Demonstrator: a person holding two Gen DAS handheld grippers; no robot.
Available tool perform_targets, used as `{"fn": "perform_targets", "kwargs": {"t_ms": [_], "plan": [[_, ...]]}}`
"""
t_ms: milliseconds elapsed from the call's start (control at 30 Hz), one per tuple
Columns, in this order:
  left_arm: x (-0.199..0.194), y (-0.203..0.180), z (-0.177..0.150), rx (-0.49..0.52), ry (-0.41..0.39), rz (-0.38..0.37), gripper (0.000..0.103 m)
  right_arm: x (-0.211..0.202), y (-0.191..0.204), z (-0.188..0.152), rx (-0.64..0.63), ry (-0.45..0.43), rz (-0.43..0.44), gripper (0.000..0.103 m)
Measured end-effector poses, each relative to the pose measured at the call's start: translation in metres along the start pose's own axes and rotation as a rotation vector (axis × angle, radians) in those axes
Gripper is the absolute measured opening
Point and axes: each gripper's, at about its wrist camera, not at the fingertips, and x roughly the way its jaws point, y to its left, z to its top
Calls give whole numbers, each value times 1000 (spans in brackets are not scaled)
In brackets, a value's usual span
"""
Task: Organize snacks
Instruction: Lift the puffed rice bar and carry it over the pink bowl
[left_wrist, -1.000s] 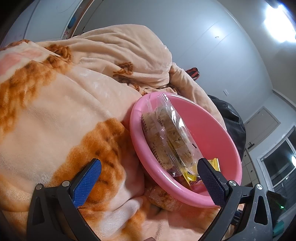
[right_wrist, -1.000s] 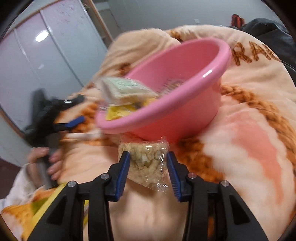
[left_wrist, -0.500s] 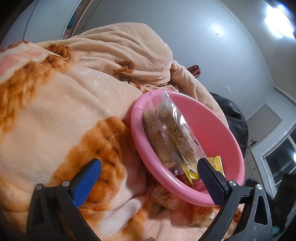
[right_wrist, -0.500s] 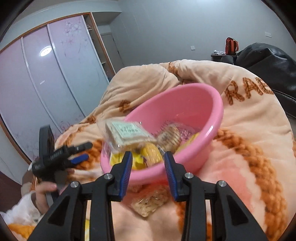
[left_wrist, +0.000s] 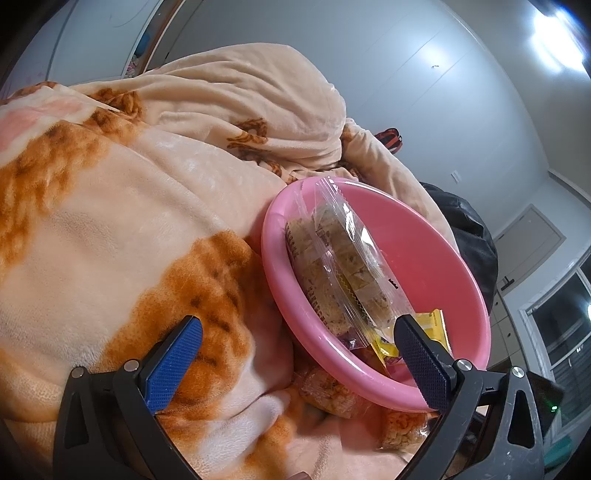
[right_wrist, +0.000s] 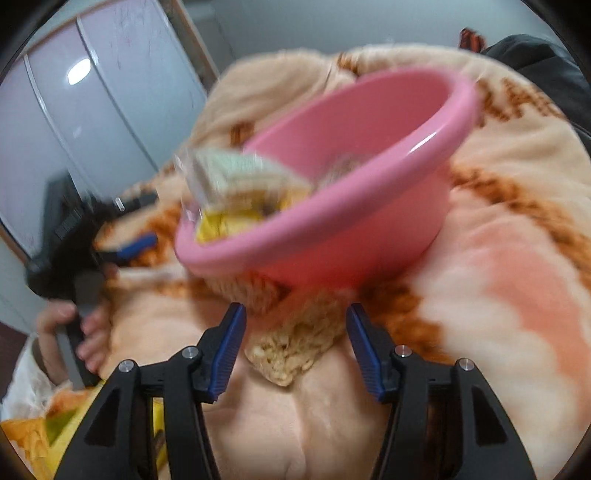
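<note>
**Snacks half gathered, pink bowl tipping on a soft blanket**

Snacks in clear crinkly wrappers (left_wrist: 332, 269) lean inside the pink bowl (left_wrist: 439, 266), with yellow packets (left_wrist: 428, 325) lower down. One puffed-grain snack (right_wrist: 291, 343) lies on the blanket (left_wrist: 110, 229) just under the bowl's rim, between the pads of the right claw (right_wrist: 295, 347), whose jaws are opening and not pressing it. The left claw (left_wrist: 295, 358) stands spread wide and empty, near the bowl.

The bowl is smooth, hard plastic, tilted on plush, lumpy fleece. A nudge to its rim could tip it and spill the slick packets. The crisp grain cake may crumble if squeezed hard, and its film could slip from the ribbed pads.
</note>
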Motion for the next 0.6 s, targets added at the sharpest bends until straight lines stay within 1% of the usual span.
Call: {"fn": "perform_targets", "kwargs": {"t_ms": [33,67,100,167,200,300,333,400,500,600], "plan": [[0,0,0,0,0,0,102,9,4,2,-19,44,-12,54],[0,0,0,0,0,0,102,16,6,2,-33,76,-26,57],[0,0,0,0,0,0,102,23,10,4,-50,110,-51,65],[0,0,0,1,1,2,102,31,16,3,-86,152,-74,73],[1,0,0,1,2,2,102,34,19,3,-105,165,-87,74],[0,1,0,2,3,3,102,38,23,3,-128,185,-113,74],[0,1,0,1,3,3,102,37,22,4,-126,184,-109,74],[1,0,0,1,2,2,102,33,19,5,-114,172,-98,68],[1,0,0,1,3,3,102,28,15,5,-100,155,-75,66],[1,1,0,2,4,3,102,25,17,5,-109,147,-71,66]]}}
